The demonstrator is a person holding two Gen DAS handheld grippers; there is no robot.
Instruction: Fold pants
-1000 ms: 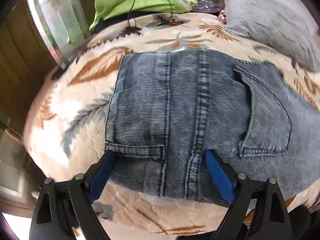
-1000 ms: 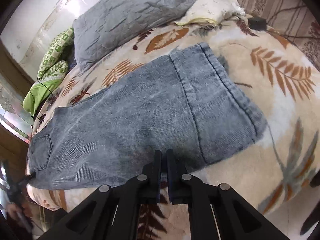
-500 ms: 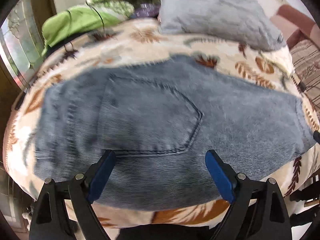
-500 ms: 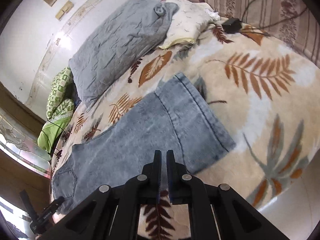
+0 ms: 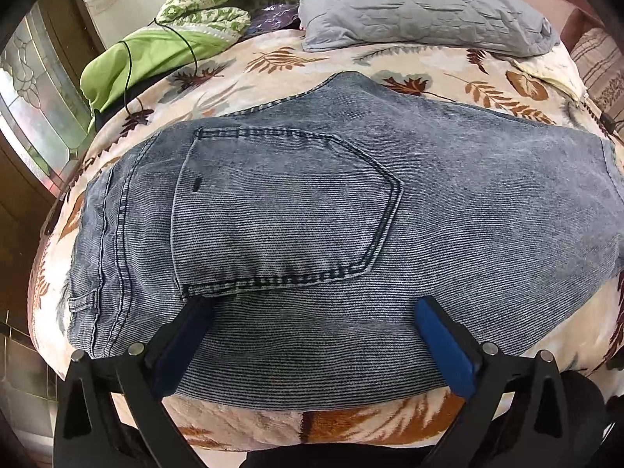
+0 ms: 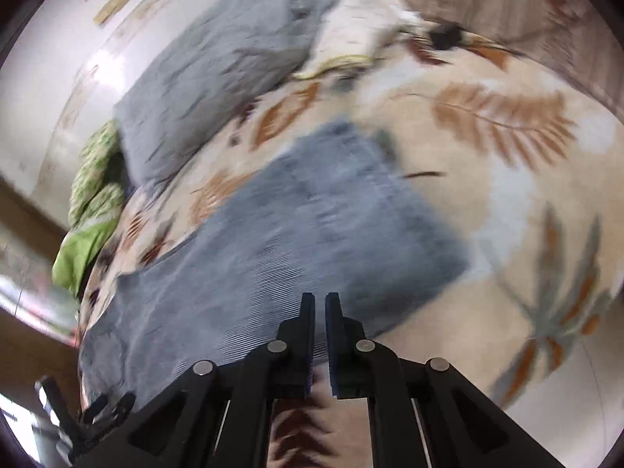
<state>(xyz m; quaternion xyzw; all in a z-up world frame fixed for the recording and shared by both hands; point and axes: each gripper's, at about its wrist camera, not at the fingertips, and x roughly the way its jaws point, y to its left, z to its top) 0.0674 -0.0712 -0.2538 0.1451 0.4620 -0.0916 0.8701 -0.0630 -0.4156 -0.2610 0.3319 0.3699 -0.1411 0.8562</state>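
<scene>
**Wide jaws over denim, a slip waiting to happen**

Left hand-held gripper [image 5: 312, 335] is opening to its widest, jaws astride the near edge of the pants [image 5: 312, 202] with no pad pressing cloth. Right hand-held gripper [image 6: 319, 335] is pressed together, pinching nothing. The pants lie flat on the bed [image 5: 249, 62], hem toward 3 o'clock. Heavy ribbed denim on plush leaf-print fleece could slide or bunch if only the top layer is caught.

The pants [image 5: 448, 202] were faded blue-grey with fine ribbing and darker stitching; the blanket [image 5: 390, 60] was cream, patterned with rust and grey leaves; the pillow [image 5: 413, 4] was plain grey; the claw pads [image 5: 444, 343] were blue.
</scene>
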